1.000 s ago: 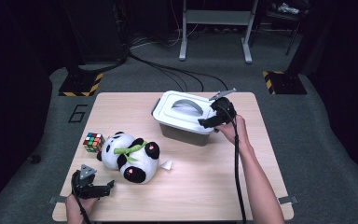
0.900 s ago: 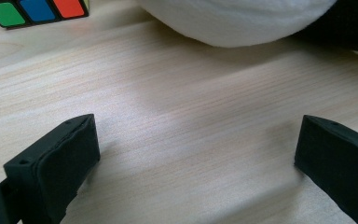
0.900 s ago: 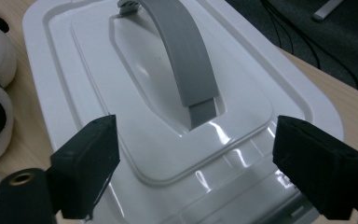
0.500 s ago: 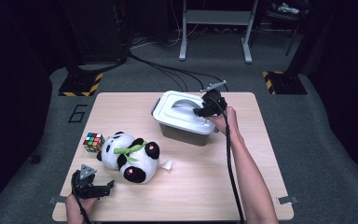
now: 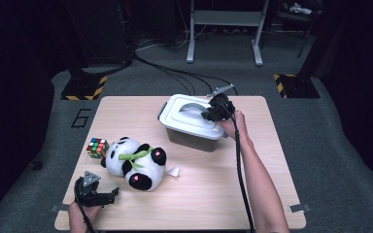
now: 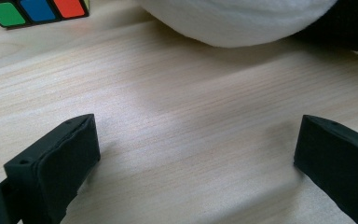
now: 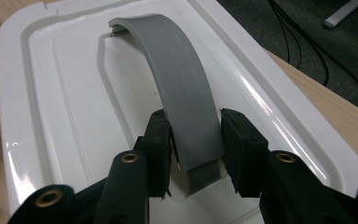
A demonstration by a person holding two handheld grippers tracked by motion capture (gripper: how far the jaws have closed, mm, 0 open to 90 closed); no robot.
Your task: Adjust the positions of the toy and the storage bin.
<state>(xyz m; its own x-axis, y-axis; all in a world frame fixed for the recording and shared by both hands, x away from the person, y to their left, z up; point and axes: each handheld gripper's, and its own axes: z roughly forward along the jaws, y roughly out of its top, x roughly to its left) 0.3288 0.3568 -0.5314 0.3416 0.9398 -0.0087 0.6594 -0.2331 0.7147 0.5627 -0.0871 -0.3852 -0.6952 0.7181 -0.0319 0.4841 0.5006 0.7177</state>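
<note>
High view. The right gripper (image 5: 212,112) sat over the near-right end of the white lid (image 5: 184,116) of one grey box (image 5: 194,138), which stood at the far middle of the table (image 5: 213,184). Its jaws, which had just been closing, bracketed the lid's grey handle (image 5: 194,105). The left gripper (image 5: 108,195) rested at the near-left corner, jaws spread and empty. One panda plush toy (image 5: 136,162) lay just beyond it, with one colour cube (image 5: 97,147) beside the toy's head.

Left gripper view. Two jaws stood wide apart on bare table (image 6: 191,140); the plush toy (image 6: 242,18) and the cube (image 6: 37,10) lay ahead, untouched.

Right gripper view. The right gripper (image 7: 196,144) had its two pads narrowed onto the sides of the single arched handle (image 7: 182,93) near its base, above the lid (image 7: 74,107).
</note>
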